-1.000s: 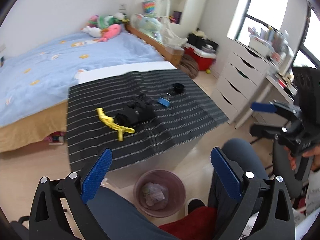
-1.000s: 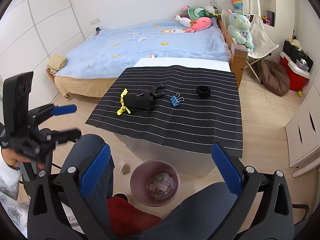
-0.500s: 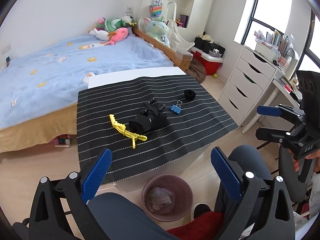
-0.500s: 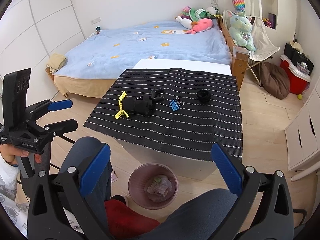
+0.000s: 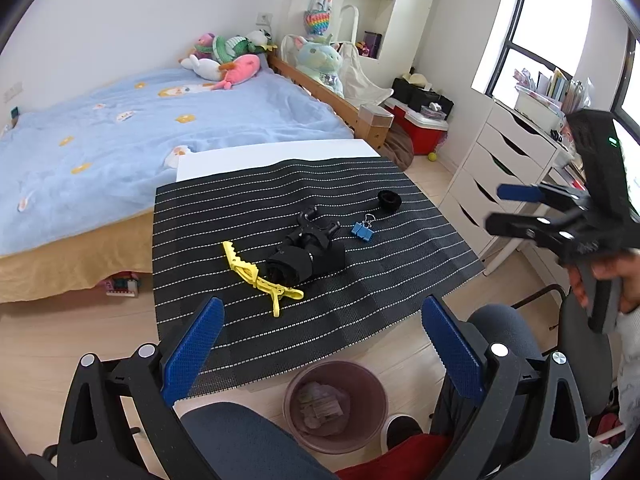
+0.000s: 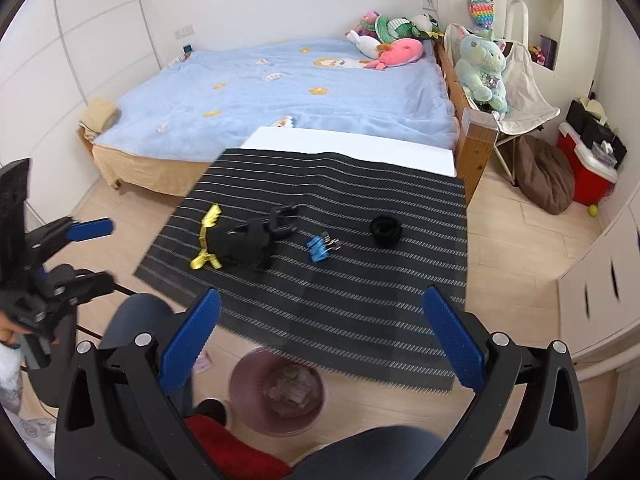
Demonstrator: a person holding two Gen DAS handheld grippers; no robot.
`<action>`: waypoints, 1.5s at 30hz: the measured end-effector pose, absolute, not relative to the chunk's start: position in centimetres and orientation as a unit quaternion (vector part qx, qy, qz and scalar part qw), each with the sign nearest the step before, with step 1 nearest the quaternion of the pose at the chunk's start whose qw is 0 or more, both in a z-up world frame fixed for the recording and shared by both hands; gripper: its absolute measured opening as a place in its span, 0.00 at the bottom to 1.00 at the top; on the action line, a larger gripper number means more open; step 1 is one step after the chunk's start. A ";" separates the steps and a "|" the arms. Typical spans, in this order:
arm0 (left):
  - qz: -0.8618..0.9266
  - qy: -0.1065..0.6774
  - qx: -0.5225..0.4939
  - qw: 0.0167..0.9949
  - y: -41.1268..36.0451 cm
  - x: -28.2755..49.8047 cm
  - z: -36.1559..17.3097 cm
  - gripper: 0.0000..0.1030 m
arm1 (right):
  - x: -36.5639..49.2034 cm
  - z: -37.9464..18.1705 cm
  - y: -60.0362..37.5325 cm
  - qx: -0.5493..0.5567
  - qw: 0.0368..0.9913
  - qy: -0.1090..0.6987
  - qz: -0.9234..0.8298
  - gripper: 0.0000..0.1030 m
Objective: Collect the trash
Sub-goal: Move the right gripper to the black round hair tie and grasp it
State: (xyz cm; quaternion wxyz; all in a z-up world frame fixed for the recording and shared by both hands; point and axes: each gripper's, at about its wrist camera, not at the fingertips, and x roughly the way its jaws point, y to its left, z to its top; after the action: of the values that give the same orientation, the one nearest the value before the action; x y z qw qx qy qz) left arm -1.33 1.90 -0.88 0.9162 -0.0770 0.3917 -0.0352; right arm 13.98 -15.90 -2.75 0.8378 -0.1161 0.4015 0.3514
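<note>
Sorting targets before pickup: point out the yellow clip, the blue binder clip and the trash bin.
yellow clip (image 5: pixel 256 276), left wrist view, middle of its toothed arm.
blue binder clip (image 5: pixel 362 231), left wrist view, blue body.
trash bin (image 5: pixel 370 380), left wrist view, right rim.

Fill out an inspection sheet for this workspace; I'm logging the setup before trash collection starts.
Surface: white table covered by a black mat with white stripes, overhanging the near edge.
Job's things: round pinkish plastic waste bin on the floor below the table, crumpled wrappers inside.
Clutter: yellow toothed plastic clip, black bundled fabric item with clamp, blue binder clip, small black ring-shaped cap, all on the mat.
Grippers: left gripper and right gripper both open, empty, above the person's knees.
Cables: thin black line on the floor, unclear.
Surroundings: bed with blue blanket, plush toys, white drawers.
</note>
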 end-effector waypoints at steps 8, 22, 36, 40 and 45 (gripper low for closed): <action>-0.034 0.395 -0.083 0.914 2.2 -0.9 -1.2 0.93 | 19.4 -4.4 -13.4 -0.155 0.826 0.422 0.339 0.96; -0.030 0.408 -0.093 0.908 2.6 -0.8 -2.3 0.93 | 26.1 -9.8 -10.4 -0.196 0.795 0.476 0.320 0.96; -0.026 0.418 -0.100 0.903 3.2 -0.4 -3.0 0.93 | 27.3 -11.8 -9.1 -0.217 0.784 0.487 0.318 0.71; -0.027 0.418 -0.100 0.902 3.1 -0.5 -3.0 0.93 | 27.4 -12.0 -8.9 -0.222 0.783 0.487 0.318 0.62; -0.026 0.420 -0.100 0.902 3.1 -0.4 -3.1 0.93 | 27.5 -12.2 -8.7 -0.225 0.780 0.489 0.318 0.50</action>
State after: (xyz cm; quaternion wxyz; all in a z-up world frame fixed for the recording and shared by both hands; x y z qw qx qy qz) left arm -0.45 3.09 -3.11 0.9017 -0.1000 0.4199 -0.0262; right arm 27.48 -8.65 -12.21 0.7804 -0.2255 0.4888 0.3181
